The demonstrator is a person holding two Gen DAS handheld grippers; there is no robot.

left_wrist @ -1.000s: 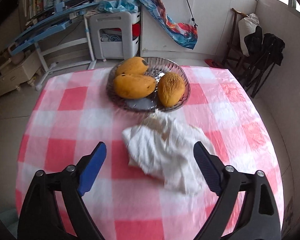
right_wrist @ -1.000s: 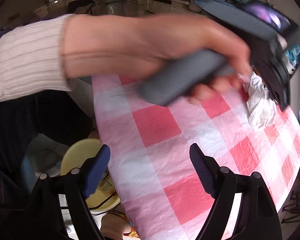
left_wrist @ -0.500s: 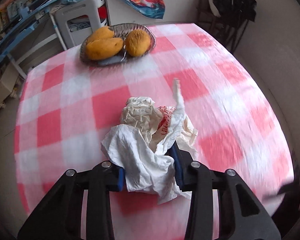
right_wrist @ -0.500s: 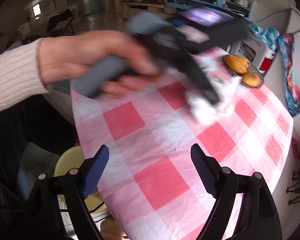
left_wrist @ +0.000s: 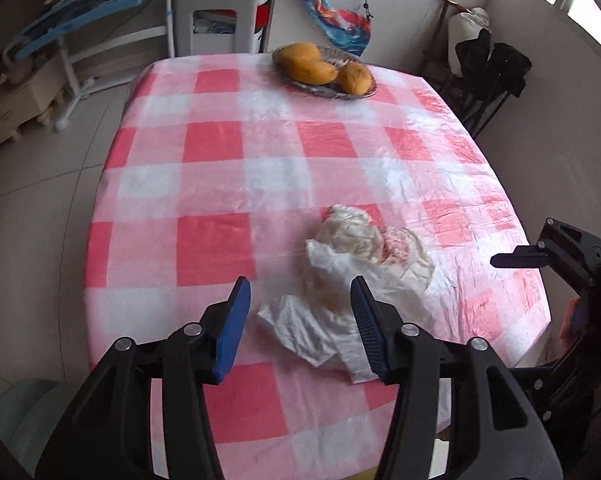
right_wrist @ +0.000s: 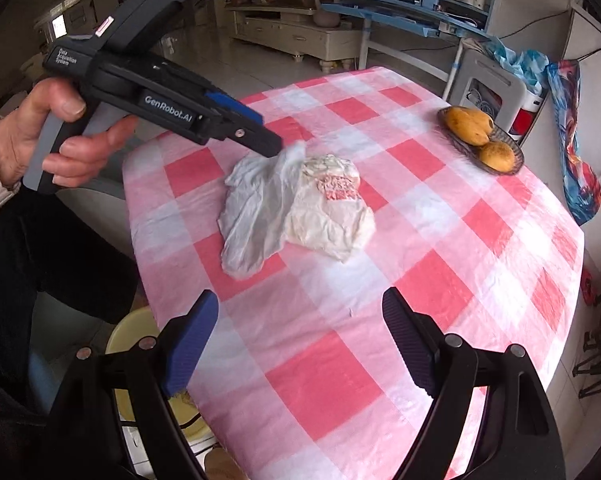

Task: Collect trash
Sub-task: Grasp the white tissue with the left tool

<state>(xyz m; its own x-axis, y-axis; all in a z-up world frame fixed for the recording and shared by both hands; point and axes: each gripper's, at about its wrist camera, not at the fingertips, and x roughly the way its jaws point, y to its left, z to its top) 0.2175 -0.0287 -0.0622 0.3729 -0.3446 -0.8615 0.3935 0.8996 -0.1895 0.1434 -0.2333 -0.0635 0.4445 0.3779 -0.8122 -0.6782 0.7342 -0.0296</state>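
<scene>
In the left wrist view, the left gripper (left_wrist: 298, 320) is filling the lower part of the frame with its jaws standing apart; the near edge of the crumpled trash (left_wrist: 340, 280) is lying between the blue pads (left_wrist: 232, 328), which are not pressing on it. The trash, a heap of white tissue and a cream bag with red print, is sitting on the pink checked tablecloth (left_wrist: 220, 160) just right of centre. A glass dish of mangoes (left_wrist: 324, 70) is resting at upper centre, well apart from the heap. At the right edge, a dark tip of the right gripper (left_wrist: 516, 260) is showing.

In the right wrist view, the person's hand (right_wrist: 48, 140) is gripping the left gripper's handle at the upper left, its black nose reaching toward the centre and touching the top of the trash (right_wrist: 296, 204). The right gripper (right_wrist: 300, 344) is hovering over bare cloth at the bottom, jaws spread wide and holding nothing. A yellow bin (right_wrist: 132, 336) is peeking out at lower left beside the table edge. The mangoes (right_wrist: 480, 136) are sitting at the upper right.
</scene>
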